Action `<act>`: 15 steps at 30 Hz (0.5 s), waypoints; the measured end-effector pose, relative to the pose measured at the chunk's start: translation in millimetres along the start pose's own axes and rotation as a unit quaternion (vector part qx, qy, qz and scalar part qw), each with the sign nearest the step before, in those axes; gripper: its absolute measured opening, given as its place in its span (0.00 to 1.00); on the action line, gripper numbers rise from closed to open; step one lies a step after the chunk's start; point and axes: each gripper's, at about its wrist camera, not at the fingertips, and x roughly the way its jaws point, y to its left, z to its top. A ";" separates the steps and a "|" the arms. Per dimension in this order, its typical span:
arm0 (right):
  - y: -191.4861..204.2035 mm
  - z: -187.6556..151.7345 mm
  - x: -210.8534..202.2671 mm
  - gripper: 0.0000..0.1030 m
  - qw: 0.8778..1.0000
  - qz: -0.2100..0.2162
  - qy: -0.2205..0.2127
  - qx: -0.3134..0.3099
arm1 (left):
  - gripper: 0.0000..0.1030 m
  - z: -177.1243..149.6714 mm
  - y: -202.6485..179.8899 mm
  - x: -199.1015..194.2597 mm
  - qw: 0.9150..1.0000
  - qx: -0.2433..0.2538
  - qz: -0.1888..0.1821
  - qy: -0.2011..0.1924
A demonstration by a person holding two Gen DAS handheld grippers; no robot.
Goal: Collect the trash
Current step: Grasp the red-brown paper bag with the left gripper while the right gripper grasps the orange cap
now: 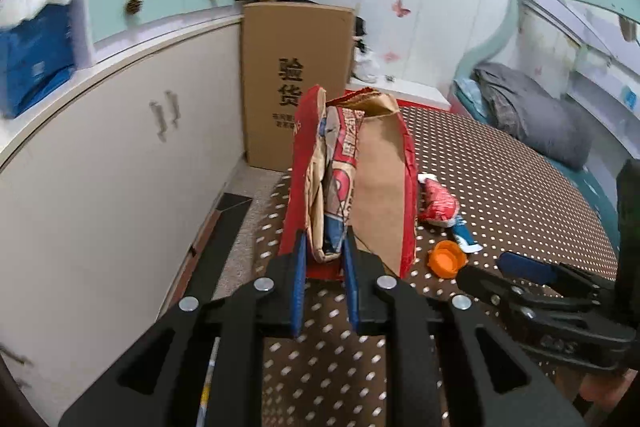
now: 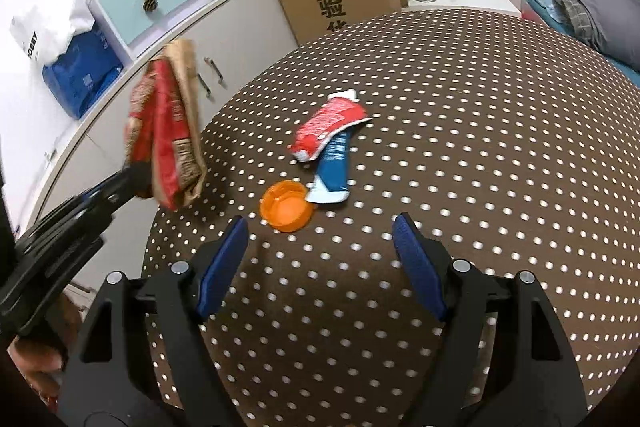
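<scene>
A crumpled red and brown paper bag (image 1: 352, 175) stands upright between the blue pads of my left gripper (image 1: 325, 247), which is shut on its lower edge. The same bag (image 2: 168, 123) hangs above the table's left edge in the right wrist view, with the left gripper (image 2: 136, 175) clamped on it. My right gripper (image 2: 320, 231) is open just above the dotted brown tablecloth (image 2: 480, 187). Just beyond its fingertips lie an orange cap (image 2: 286, 205) and a squeezed red, white and blue tube (image 2: 330, 143). The cap (image 1: 447, 259) and tube (image 1: 440, 205) also show right of the bag.
A tall cardboard box (image 1: 296, 83) stands behind the table beside white cabinets (image 1: 120, 163). A blue bag (image 2: 80, 79) sits on the counter at left. A bed with grey bedding (image 1: 532, 111) lies to the right. The right gripper (image 1: 524, 269) reaches in from the right.
</scene>
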 end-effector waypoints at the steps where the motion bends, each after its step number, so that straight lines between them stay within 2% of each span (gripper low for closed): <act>1: 4.6 1.2 2.6 0.63 1.000 -0.003 0.002 -0.005 | 0.16 -1.9 2.6 -3.6 1.000 -0.002 0.006 0.000; 6: 21.1 8.2 15.3 0.54 0.999 -0.018 0.010 -0.029 | 0.16 -9.7 7.8 -10.0 1.000 -0.012 0.013 0.007; 8: 27.7 9.9 19.3 0.49 0.998 -0.040 0.013 -0.047 | 0.16 -11.2 8.6 -10.6 1.000 -0.012 0.013 0.009; 12: 35.7 9.0 22.9 0.31 0.994 -0.070 0.011 -0.078 | 0.16 -12.6 7.3 -13.4 1.000 -0.013 0.010 0.009; 15: 32.4 7.5 21.3 0.29 0.995 -0.061 0.014 -0.080 | 0.16 -12.7 5.9 -15.6 1.000 -0.013 0.006 0.010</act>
